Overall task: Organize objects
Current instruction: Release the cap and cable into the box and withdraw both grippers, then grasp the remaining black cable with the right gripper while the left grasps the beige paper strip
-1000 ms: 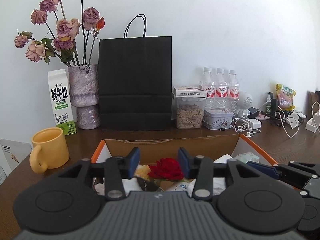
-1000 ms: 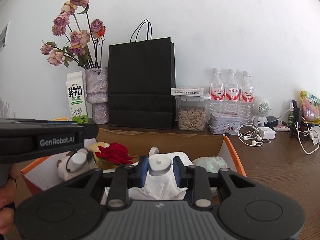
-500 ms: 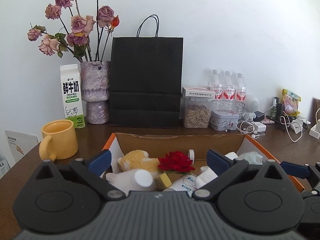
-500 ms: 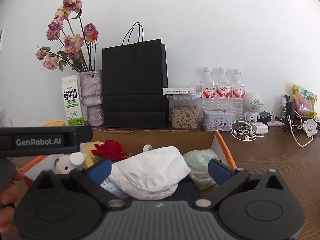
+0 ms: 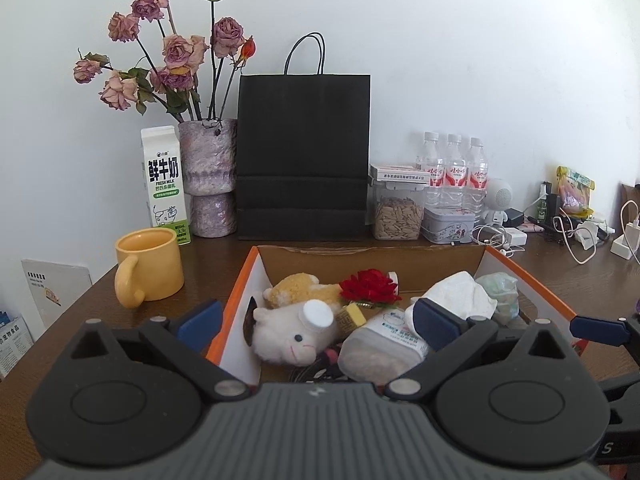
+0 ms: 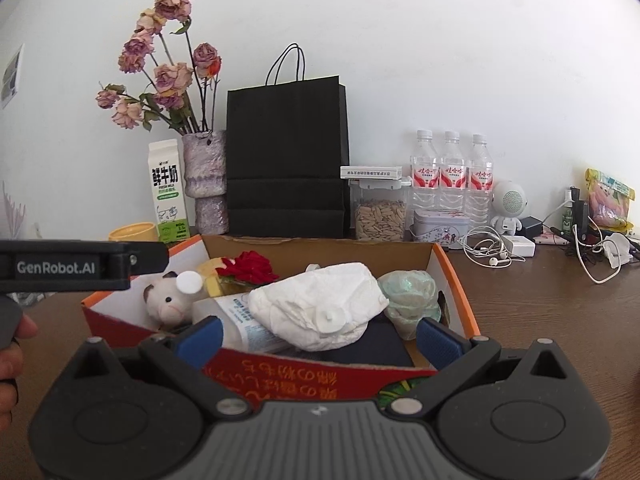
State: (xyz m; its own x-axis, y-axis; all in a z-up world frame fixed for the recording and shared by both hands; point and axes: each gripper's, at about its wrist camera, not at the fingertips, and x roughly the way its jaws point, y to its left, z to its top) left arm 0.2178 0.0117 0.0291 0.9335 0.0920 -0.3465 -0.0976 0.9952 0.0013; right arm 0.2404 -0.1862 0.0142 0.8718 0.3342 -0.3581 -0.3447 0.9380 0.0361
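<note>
**Open cardboard box of mixed items, both grippers spread wide and empty**

Left wrist view:
- Left gripper (image 5: 318,322): blue-padded fingers (image 5: 200,320) spread to full width, gripping nothing; poised above the near left part of the box.
- Orange-edged cardboard box (image 5: 240,280): on dark brown wooden table (image 5: 80,320), open at the top.
- Inside the box: white plush animal toy (image 5: 288,336) at near left; yellow plush toy (image 5: 298,288) just behind it; red fabric rose (image 5: 370,286) at centre; translucent plastic jar with printed label (image 5: 380,344) lying on its side; crumpled white tissue wad (image 5: 460,292) to the right; pale green crinkled plastic bag (image 5: 500,290) at far right.
- Left of the box: yellow ceramic mug (image 5: 148,268), apart from it.
- Along the white wall: white milk carton (image 5: 165,184), mottled purple vase of dried roses (image 5: 208,176), tall black paper bag (image 5: 303,156).

Right wrist view:
- Right gripper (image 6: 318,338): blue pads set wide apart, nothing between them; held at the red printed near wall of the box (image 6: 312,380).
- Tissue wad (image 6: 320,304) uppermost at centre, green bag (image 6: 410,296) beside it on the right, rose (image 6: 250,268) towards the back left, white plush (image 6: 168,300) at left.
- Black body of the left gripper (image 6: 80,266) across the left edge, part of a hand (image 6: 12,344) beneath it.
</note>
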